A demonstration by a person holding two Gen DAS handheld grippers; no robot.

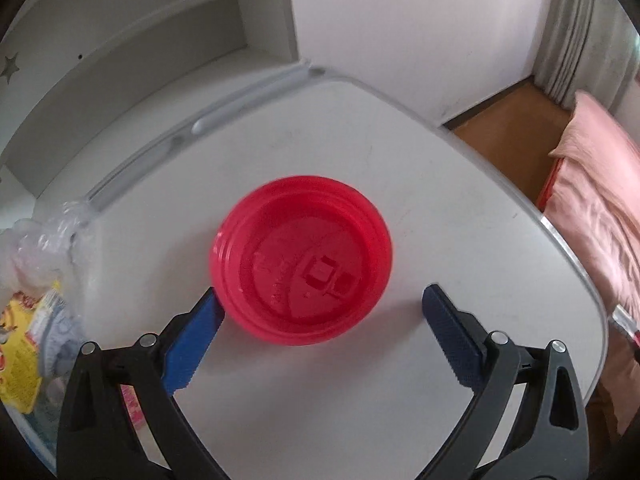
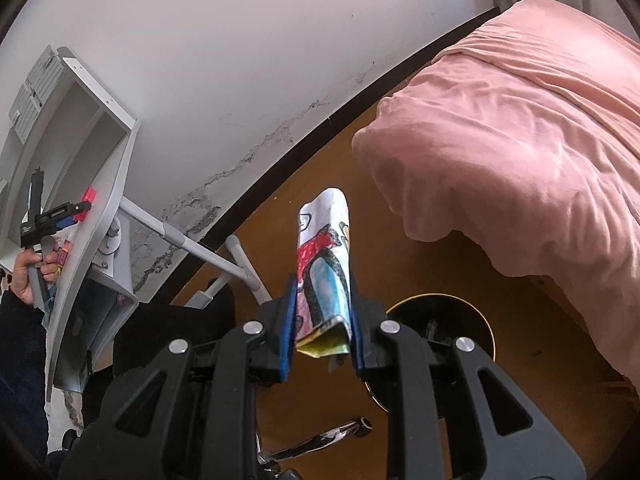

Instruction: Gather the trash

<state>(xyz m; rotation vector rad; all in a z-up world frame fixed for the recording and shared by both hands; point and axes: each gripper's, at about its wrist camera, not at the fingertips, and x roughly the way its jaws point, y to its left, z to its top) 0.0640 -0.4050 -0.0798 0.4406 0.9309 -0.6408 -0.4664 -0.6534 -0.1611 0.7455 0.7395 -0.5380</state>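
The left gripper (image 1: 320, 304) tilts steeply down over the white table (image 1: 320, 400), fingers spread wide, one pad just at the rim of a red lid (image 1: 301, 261) lying flat. The right gripper (image 2: 322, 312) angles down above the floor (image 2: 520, 340) beside a pink bed (image 2: 520, 140), fingers clamped on a folded drawing (image 2: 324, 264). A black bin (image 2: 476, 320) stands below; a wrapper (image 1: 20, 340) lies at the table's left edge.

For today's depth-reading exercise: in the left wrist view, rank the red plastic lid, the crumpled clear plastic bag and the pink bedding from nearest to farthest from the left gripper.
1. Red plastic lid: on the white desk, just beyond the open left gripper, by its left fingertip.
2. Crumpled clear plastic bag: at the desk's left edge.
3. Pink bedding: off the desk, far right.
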